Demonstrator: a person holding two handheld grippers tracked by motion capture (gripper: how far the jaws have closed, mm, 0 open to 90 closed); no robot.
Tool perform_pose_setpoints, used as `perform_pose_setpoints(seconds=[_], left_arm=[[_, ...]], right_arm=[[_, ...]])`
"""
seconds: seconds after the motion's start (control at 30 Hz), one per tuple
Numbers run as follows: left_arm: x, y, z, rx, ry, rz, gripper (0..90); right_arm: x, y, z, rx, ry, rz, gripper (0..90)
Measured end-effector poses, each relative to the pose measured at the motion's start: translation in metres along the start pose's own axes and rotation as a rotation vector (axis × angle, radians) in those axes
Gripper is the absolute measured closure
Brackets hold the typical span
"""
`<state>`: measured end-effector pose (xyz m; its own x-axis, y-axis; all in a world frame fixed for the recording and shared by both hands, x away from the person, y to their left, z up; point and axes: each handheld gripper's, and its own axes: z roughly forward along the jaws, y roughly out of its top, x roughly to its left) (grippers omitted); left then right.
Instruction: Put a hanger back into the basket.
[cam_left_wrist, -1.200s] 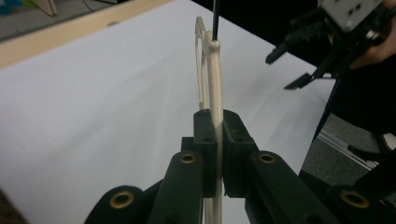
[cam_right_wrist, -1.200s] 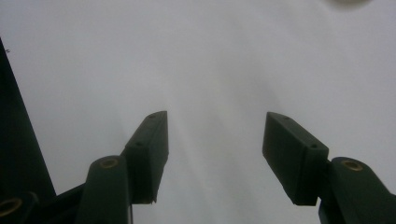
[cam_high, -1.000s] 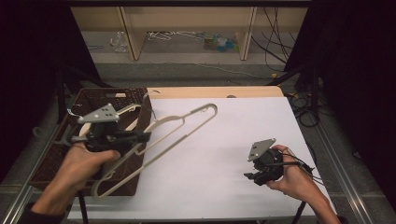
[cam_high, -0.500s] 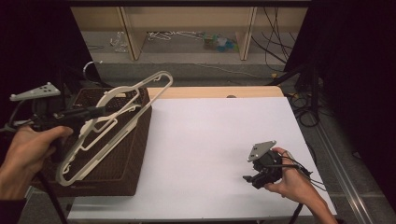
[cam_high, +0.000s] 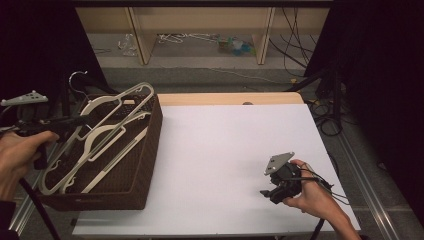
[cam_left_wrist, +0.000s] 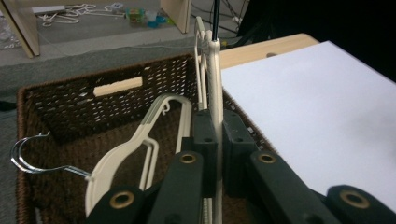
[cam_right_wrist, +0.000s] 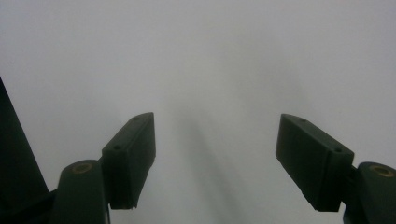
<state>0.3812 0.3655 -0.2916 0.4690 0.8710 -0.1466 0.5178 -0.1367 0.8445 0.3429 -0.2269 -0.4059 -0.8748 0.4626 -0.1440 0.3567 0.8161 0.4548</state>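
Note:
At the left, my left gripper (cam_high: 80, 121) is shut on a cream plastic hanger (cam_high: 114, 101) and holds it tilted over a brown wicker basket (cam_high: 151, 150). In the left gripper view the hanger (cam_left_wrist: 214, 79) runs edge-on between the pressed pads of the left gripper (cam_left_wrist: 215, 126). Inside the basket (cam_left_wrist: 60, 98) lie more cream hangers (cam_left_wrist: 123, 151), one with a metal hook (cam_left_wrist: 23, 158). Low over the white table top (cam_high: 220, 150) at the lower right, my right gripper (cam_high: 266, 192) is open. Its jaws have just been opening, and nothing lies between them (cam_right_wrist: 215, 140).
A bare wooden strip (cam_high: 225, 98) edges the table's far side. Behind it, wooden shelf legs (cam_high: 140, 35) stand on the floor among loose hangers (cam_high: 185, 37). Cables (cam_high: 325, 105) hang off the table's right side, which has a metal rail (cam_high: 360, 175).
My left gripper has carried the cream hanger leftwards, from over the white table top to over the basket. The right hand has stayed in place.

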Motion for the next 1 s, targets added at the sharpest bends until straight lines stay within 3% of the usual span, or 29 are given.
perform_pose_setpoints(seconds=[0.27, 0.7, 0.83, 1.0], left_arm=[[0.017, -0.008, 0.016, 0.031, 0.001, 0.01, 86.0], [0.028, -0.02, 0.033, 0.064, -0.037, 0.04, 85.9], [0.031, -0.028, 0.043, 0.11, -0.042, 0.058, 85.9], [0.036, -0.039, 0.053, 0.123, -0.035, 0.022, 85.9]], right_arm=[[0.0, 0.0, 0.001, 0.005, 0.006, -0.011, 29.6], [-0.001, -0.002, 0.001, 0.006, 0.007, -0.009, 29.6], [0.0, -0.001, 0.002, 0.008, 0.009, -0.01, 29.6], [-0.001, -0.001, 0.001, 0.004, 0.007, -0.009, 29.6]])
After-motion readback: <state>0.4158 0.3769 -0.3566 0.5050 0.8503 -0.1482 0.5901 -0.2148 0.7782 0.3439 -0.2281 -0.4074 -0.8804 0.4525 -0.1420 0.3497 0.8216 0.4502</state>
